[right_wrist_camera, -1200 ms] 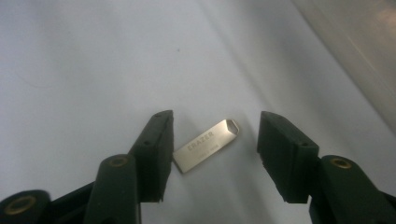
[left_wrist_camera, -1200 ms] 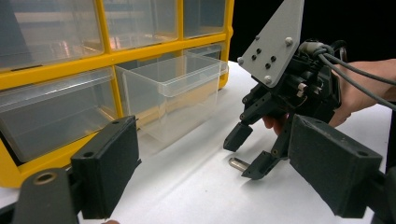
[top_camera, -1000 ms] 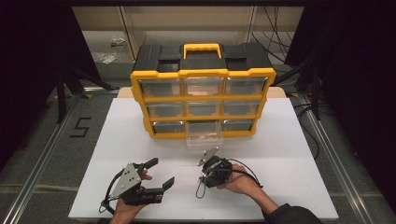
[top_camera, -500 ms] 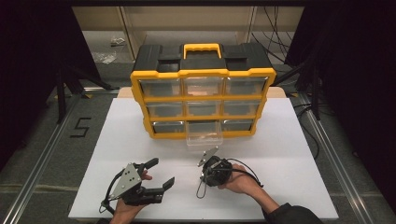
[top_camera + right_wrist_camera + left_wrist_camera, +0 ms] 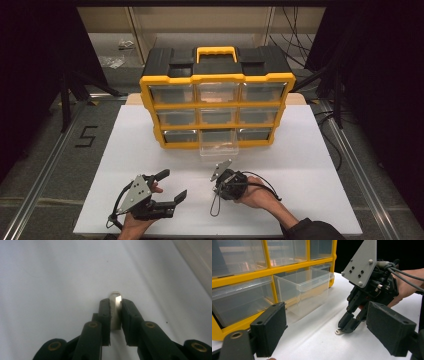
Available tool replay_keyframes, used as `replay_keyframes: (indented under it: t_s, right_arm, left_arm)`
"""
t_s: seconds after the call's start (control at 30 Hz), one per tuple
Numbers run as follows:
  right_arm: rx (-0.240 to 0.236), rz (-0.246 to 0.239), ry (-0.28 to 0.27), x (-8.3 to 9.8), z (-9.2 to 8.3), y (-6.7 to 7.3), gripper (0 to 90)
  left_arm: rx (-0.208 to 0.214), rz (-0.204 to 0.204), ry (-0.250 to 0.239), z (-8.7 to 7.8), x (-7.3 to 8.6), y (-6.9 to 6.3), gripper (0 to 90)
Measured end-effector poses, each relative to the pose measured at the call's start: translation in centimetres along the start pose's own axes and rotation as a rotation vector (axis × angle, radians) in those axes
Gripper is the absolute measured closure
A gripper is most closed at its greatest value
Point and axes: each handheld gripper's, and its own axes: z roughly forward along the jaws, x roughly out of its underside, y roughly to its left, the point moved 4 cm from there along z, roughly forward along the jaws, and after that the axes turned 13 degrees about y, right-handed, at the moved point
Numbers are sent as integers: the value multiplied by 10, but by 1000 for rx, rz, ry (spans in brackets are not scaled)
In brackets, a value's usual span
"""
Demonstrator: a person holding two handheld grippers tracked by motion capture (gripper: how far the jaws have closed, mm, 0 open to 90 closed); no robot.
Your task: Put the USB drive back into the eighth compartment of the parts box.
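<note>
White table (image 5: 310, 170): right tongs (image 5: 115, 305) just closed, pinching metal lug (image 5: 115, 312).

A shiny metal lug (image 5: 115, 311), clear glossy plastic drawer (image 5: 307, 290), matt white tabletop (image 5: 310, 165).

1. Digit "5" (image 5: 86, 136), black marking on the grey floor, left of the white worktop (image 5: 125, 150), high view.
2. No other readable text, label or brand: none on the yellow organizer (image 5: 217, 78), none in either gripper view.
</note>
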Motion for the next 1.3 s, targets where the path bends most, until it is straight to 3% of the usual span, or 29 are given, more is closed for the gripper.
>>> replay_keyframes:
  t_s: [0.8,1.3]
  right_arm:
    - [31,-31,-111,-5,-22,-2,791]
    - [57,-11,-170,-7,-39,-4,791]
  left_arm:
    - [0,-1,-1,0,0,0,162]
    - [-1,0,-2,0,0,0,162]
